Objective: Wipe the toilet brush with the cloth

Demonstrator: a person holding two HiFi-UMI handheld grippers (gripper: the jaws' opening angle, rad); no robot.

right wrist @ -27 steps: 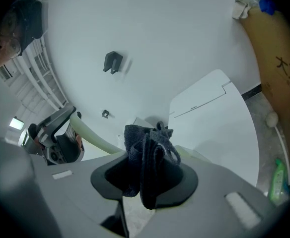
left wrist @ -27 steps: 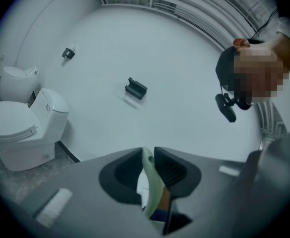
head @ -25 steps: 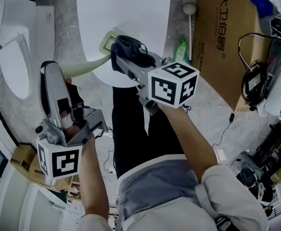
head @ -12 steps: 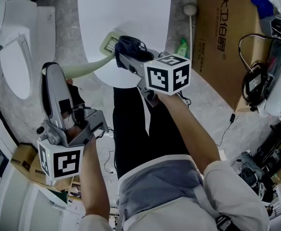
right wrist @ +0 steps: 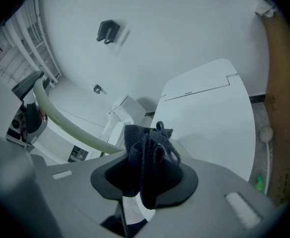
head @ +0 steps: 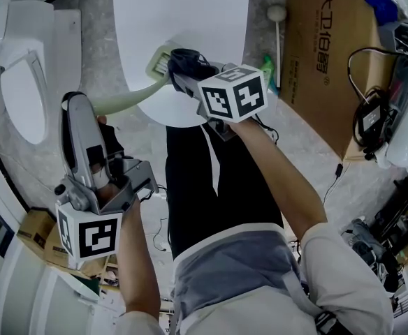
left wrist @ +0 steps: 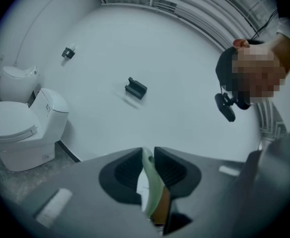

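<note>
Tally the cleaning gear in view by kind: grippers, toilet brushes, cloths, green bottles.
grippers: 2 (left gripper, right gripper)
toilet brush: 1, clamped in the left gripper
cloth: 1, dark, clamped in the right gripper
green bottle: 1, on the floor
Total: 5

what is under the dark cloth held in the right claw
The pale green toilet brush head pokes out beside the cloth, both above a white toilet lid. Whether they touch is hidden by the cloth.
</note>
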